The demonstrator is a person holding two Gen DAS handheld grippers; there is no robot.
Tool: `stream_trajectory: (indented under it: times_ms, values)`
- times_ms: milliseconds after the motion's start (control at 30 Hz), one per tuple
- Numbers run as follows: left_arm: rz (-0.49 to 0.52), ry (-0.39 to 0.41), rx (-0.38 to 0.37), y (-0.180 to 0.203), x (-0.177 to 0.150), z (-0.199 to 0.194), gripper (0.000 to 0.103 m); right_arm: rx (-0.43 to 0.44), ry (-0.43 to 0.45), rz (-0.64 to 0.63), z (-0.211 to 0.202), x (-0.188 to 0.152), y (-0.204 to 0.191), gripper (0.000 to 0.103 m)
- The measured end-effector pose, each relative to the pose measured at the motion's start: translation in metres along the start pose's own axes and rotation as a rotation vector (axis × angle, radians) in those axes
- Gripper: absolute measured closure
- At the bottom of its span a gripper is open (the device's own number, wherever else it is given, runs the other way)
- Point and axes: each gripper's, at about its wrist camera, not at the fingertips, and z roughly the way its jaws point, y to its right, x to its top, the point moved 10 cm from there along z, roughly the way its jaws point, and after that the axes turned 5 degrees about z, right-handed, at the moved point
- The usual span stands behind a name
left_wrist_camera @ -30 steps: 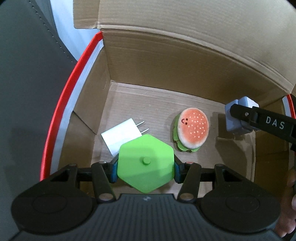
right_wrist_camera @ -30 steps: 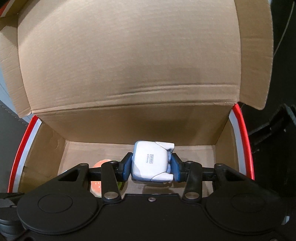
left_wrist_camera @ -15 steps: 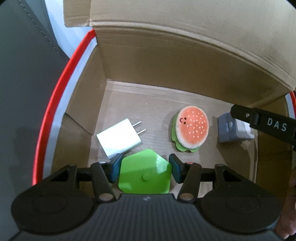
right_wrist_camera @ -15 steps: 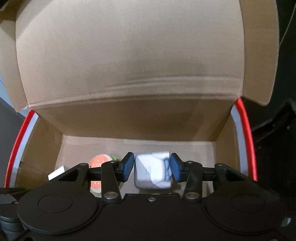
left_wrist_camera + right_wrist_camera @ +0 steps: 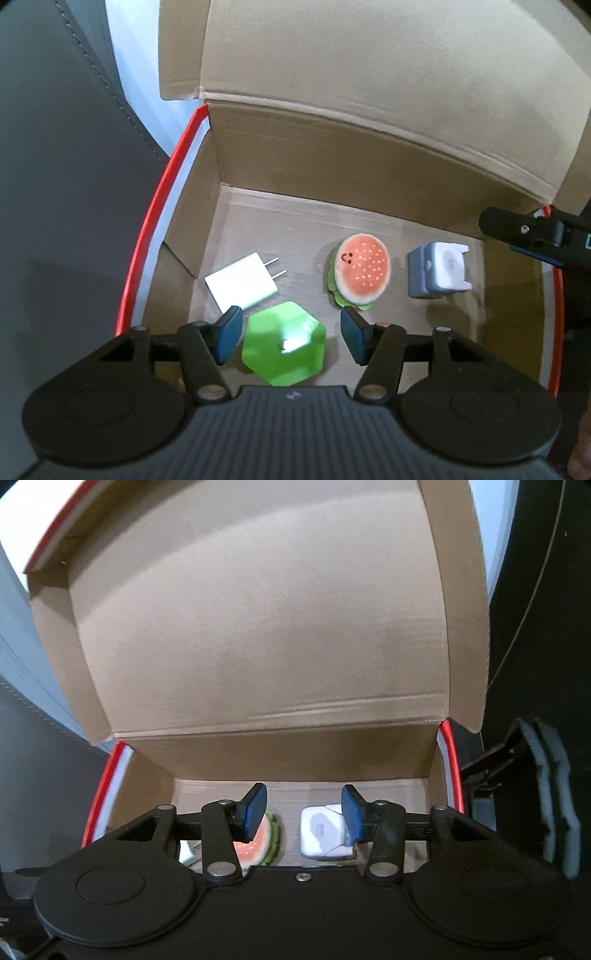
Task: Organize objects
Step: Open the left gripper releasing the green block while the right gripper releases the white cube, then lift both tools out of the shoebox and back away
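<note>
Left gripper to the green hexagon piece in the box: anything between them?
Nothing visible. The green hexagon piece lies on the box floor directly below the left gripper, whose jaws are opening and clear of it. Charger and burger toy sit aside.

Grey stitched upholstery (image 5: 66, 177) left of the box, dark grey foam pads (image 5: 554, 797) right of it

Legible markings: none.
Small grey print on the top of the white-and-blue case (image 5: 322, 832) in the cardboard box (image 5: 258, 627) is too blurred to read.
</note>
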Motion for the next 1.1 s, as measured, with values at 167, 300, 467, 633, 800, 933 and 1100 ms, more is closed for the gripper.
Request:
stream_trajectory:
  times_ms: [167, 300, 467, 633, 800, 933, 1100]
  values:
    - [0.003, 0.012, -0.022, 0.007, -0.003, -0.015, 0.042, 0.018, 0.026, -0.004, -0.027, 0.008, -0.001, 0.041]
    - [0.017, 0.027, -0.013, 0.010, -0.004, -0.031, 0.036, 0.030, 0.060, -0.002, -0.050, 0.016, -0.003, 0.023]
    - [0.038, 0.057, -0.007, 0.012, -0.007, -0.051, 0.024, 0.051, 0.095, 0.002, -0.073, 0.023, -0.006, 0.014]
    - [0.044, 0.091, 0.011, 0.009, -0.009, -0.072, 0.009, 0.076, 0.117, 0.012, -0.096, 0.023, -0.009, 0.004]
    - [0.067, 0.124, 0.025, 0.006, -0.013, -0.089, 0.003, 0.099, 0.122, 0.035, -0.113, 0.019, -0.009, 0.000]
    - [0.066, 0.139, 0.023, 0.003, -0.016, -0.103, 0.000, 0.103, 0.133, 0.052, -0.124, 0.016, -0.007, 0.000]
    - [0.082, 0.165, 0.015, 0.002, -0.019, -0.120, 0.000, 0.101, 0.149, 0.049, -0.140, 0.011, -0.006, 0.000]
